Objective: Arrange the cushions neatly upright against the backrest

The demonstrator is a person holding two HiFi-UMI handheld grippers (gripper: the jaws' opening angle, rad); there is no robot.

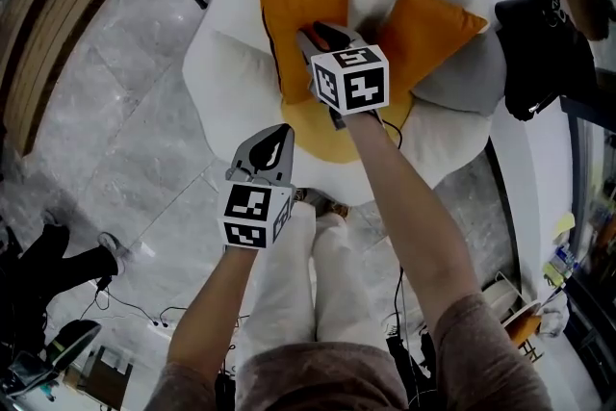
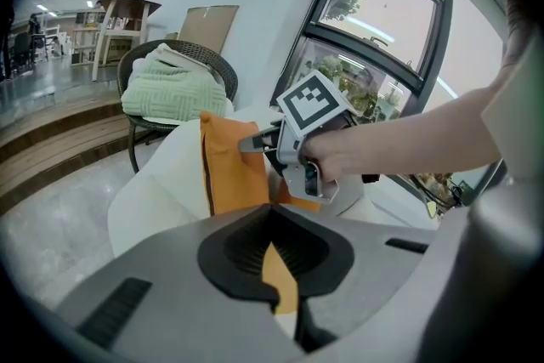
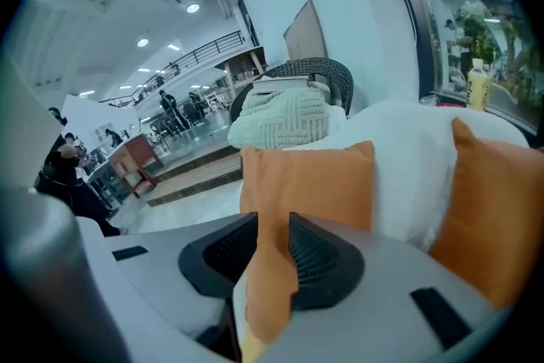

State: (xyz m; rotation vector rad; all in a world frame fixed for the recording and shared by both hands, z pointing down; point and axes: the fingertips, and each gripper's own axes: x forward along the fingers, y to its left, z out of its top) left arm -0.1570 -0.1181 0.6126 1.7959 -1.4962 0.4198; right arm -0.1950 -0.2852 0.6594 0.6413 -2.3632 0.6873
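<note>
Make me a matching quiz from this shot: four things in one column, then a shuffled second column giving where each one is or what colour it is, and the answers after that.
Column one:
1. right gripper
2. left gripper
3. knitted blanket
4. middle of the seat

Column two:
A. yellow
B. on the dark wicker chair
C. has fabric of an orange cushion between its jaws
D. near the white chair's front edge, nothing between its jaws

Pairs: 1-C, 2-D, 3-B, 4-A
</note>
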